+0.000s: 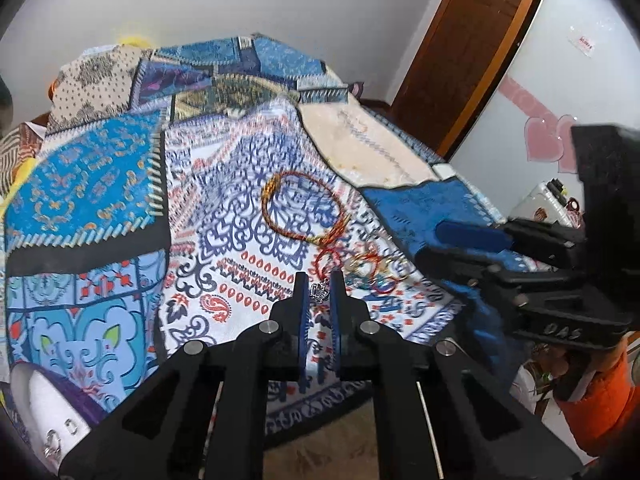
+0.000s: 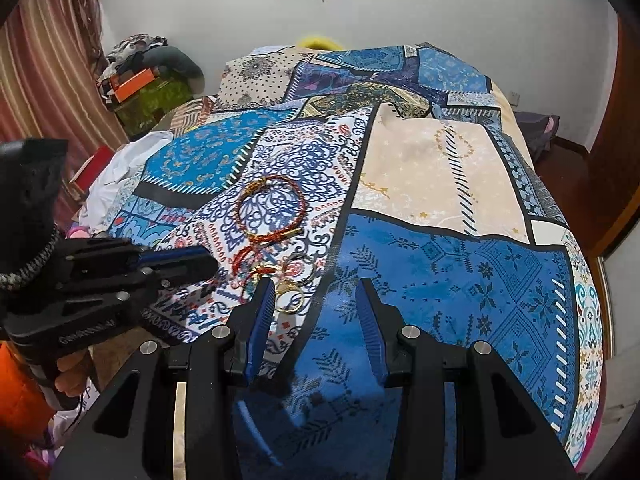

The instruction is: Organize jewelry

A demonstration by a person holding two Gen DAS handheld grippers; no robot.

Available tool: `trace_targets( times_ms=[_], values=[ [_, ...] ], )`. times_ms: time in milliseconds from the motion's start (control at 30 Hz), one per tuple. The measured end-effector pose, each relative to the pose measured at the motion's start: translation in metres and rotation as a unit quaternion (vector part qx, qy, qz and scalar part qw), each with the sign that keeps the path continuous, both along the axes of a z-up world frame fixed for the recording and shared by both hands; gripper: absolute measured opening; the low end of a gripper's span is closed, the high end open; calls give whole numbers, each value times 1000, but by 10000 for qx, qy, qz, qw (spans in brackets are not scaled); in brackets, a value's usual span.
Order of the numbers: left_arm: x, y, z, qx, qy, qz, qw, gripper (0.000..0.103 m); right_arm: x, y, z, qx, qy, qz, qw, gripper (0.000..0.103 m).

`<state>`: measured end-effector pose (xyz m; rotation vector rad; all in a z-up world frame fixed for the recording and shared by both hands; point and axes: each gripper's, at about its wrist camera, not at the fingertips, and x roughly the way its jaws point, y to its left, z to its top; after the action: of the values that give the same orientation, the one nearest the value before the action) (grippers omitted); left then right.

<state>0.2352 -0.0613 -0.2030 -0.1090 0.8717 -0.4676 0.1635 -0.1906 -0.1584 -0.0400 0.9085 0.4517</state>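
Jewelry lies in a small heap on the patterned quilt (image 1: 248, 264). A large red and gold braided bracelet (image 1: 304, 208) (image 2: 272, 208) lies flat behind it. Below that are small red cord loops (image 1: 329, 259) and thin gold hoops (image 1: 378, 274) (image 2: 290, 300). My left gripper (image 1: 319, 290) is shut on a small silver charm (image 1: 319, 293) at the near edge of the heap. My right gripper (image 2: 314, 294) stands open over the blue patch, and its left finger is just beside the gold hoops. Nothing is between its fingers.
A white padded tray (image 1: 36, 408) holding small silver pieces sits at the lower left of the left wrist view. The quilt's near edge drops to a tan floor (image 1: 320, 452). An orange sleeve (image 1: 600, 404) holds the right gripper. A brown door (image 1: 460, 52) stands behind, to the right.
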Motion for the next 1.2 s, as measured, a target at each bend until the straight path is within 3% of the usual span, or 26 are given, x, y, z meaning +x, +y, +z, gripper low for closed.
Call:
trace_targets(
  times_ms=[300, 633, 833, 1033, 1200],
  values=[
    [-28, 21, 45, -118, -566, 181, 9982, 8, -12, 21, 3, -8, -28, 310, 9995, 38],
    [-43, 53, 54, -340, -610, 469, 9965, 8, -14, 54, 1, 138, 91, 792, 9967, 38],
    [-51, 63, 60, -385, -696, 540, 9954, 8, -8, 83, -8, -101, 127, 1137, 9934, 38],
    [-59, 70, 64, -528, -746, 543, 9943, 8, 0, 92, -12, -259, 136, 1101, 9935, 38],
    [-65, 76, 78, -708, -885, 475, 9924, 8, 3, 90, -7, -58, 153, 1095, 9938, 38]
  ],
)
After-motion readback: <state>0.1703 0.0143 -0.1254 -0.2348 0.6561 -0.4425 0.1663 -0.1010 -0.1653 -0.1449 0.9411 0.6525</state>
